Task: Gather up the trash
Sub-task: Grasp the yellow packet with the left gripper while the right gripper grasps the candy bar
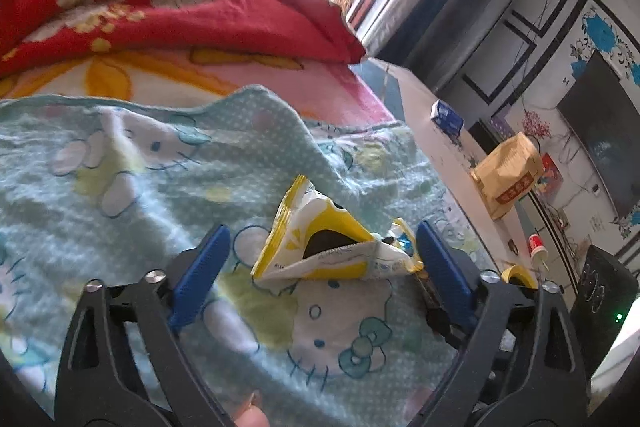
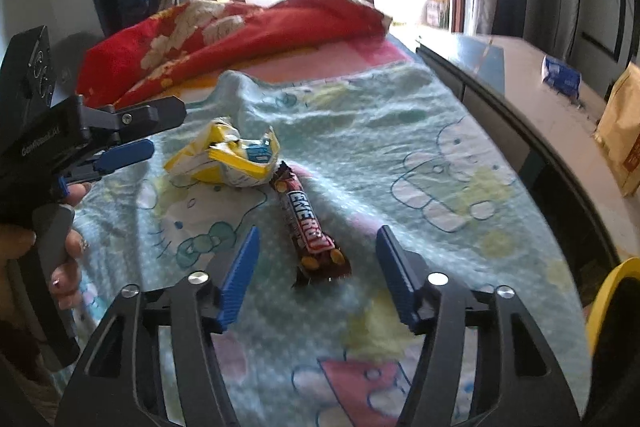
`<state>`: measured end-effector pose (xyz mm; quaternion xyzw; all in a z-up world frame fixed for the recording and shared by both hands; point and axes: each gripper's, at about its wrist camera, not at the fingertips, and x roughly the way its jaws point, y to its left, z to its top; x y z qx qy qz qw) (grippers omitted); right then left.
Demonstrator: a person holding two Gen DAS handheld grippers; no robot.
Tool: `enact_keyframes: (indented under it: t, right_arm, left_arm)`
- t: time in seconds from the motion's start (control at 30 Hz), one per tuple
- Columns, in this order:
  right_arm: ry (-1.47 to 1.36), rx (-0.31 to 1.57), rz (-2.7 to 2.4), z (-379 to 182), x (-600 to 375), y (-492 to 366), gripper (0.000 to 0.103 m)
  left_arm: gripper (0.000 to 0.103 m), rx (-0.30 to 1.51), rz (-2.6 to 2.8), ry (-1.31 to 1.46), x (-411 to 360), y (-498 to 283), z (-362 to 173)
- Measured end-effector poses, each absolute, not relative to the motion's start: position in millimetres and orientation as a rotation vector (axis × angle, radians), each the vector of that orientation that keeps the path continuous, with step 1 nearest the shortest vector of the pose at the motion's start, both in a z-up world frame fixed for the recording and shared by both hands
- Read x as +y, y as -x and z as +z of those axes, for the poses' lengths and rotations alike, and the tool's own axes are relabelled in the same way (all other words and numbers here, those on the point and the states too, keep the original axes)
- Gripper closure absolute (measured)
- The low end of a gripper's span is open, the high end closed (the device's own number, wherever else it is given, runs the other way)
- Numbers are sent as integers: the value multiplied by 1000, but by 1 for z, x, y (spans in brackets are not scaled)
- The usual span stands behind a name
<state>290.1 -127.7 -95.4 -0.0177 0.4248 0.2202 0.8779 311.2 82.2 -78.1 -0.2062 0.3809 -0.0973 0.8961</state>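
1. Bedroom setting: a bed covered by a pale green cartoon-print blanket (image 2: 360, 147) carries the trash; bright window glare behind washes out the far background.
2. Right gripper (image 2: 316, 267): jaws wide open, empty, straddling the near end of a brown-and-red snack bar wrapper (image 2: 310, 223), which lies flat on the blanket and points away from the camera.
3. Left gripper (image 1: 320, 255): jaws open, empty, set either side of a crumpled yellow-and-white wrapper (image 1: 316, 243). In the right wrist view the same wrapper sits just beyond the bar's far end, apparently touching it.
4. Hand (image 2: 60, 251) on the left gripper's handle is visible at the left edge of the right wrist view.
5. Further off: red floral quilt (image 2: 224, 31) bunched at the head of the bed; a desk (image 2: 532, 75) alongside the bed holds a blue box (image 2: 560, 75) and a tan paper bag (image 1: 508, 179).
6. Judgement: both grasps not yet made.
7. Risks:
   - blanket is soft and wrinkled, so jaws closing low may pinch fabric along with the wrapper;
   - the bar wrapper lies flat, so jaws may slide over it;
   - lifting one wrapper may drag the other, since they appear to touch.
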Motion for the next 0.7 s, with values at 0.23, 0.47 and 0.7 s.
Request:
enact_keyframes:
  t: [0.23, 0.47, 0.7]
  right_arm:
    - [-20, 903, 457, -100, -140, -290, 74]
    - [-56, 879, 448, -93, -159, -275, 83]
    - [-82, 830, 420, -79, -191, -255, 84]
  left_arm:
    - [44, 843, -193, 480, 77, -327, -98]
    - [77, 835, -177, 475, 66, -315, -93]
    - [82, 776, -165, 470, 61, -291, -79]
